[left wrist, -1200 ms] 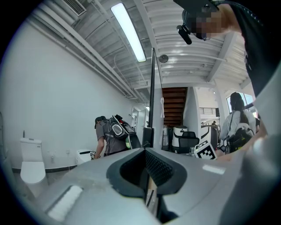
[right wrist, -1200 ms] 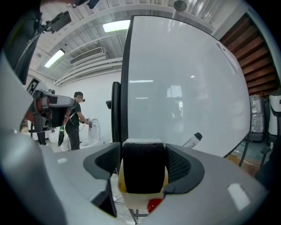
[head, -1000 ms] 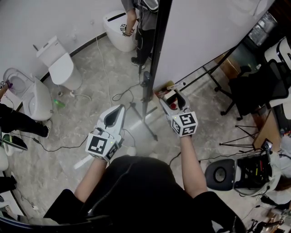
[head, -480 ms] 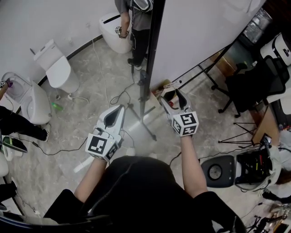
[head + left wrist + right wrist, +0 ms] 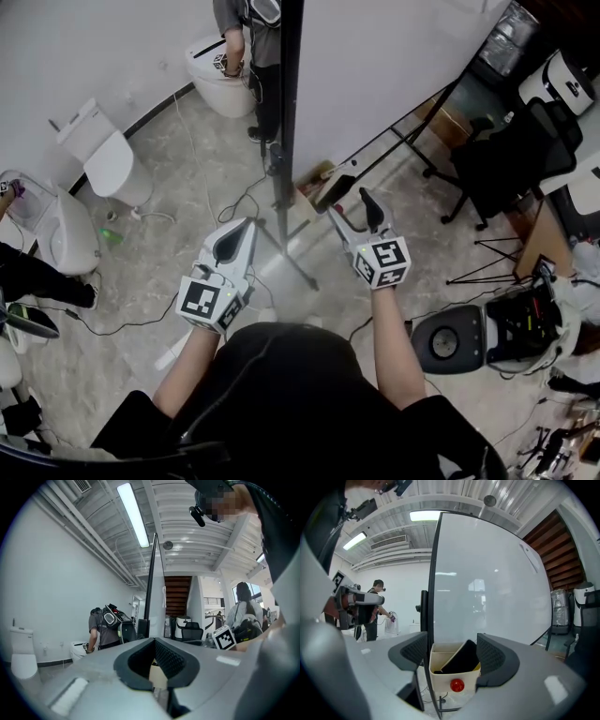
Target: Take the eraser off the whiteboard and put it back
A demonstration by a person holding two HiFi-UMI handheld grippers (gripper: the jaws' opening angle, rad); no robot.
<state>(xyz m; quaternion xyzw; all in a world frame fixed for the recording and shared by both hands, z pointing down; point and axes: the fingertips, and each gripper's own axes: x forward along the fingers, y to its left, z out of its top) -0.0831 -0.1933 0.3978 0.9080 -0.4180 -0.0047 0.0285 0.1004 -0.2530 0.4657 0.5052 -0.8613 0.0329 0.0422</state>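
The left gripper [image 5: 236, 242] is held level with its jaws together on nothing; the right gripper [image 5: 353, 210] has its jaws wide apart and empty, just short of a cream tray [image 5: 440, 679] with a red dot on its front. The black eraser [image 5: 461, 658] leans tilted inside that tray, at the foot of the upright whiteboard [image 5: 487, 588]; beyond, a white toilet [image 5: 108, 155] stands by the wall.

Head view looks steeply down on left tool [image 5: 242, 231] and right tool [image 5: 352, 206]; gripper views face level, sharing the whiteboard [image 5: 487, 583].
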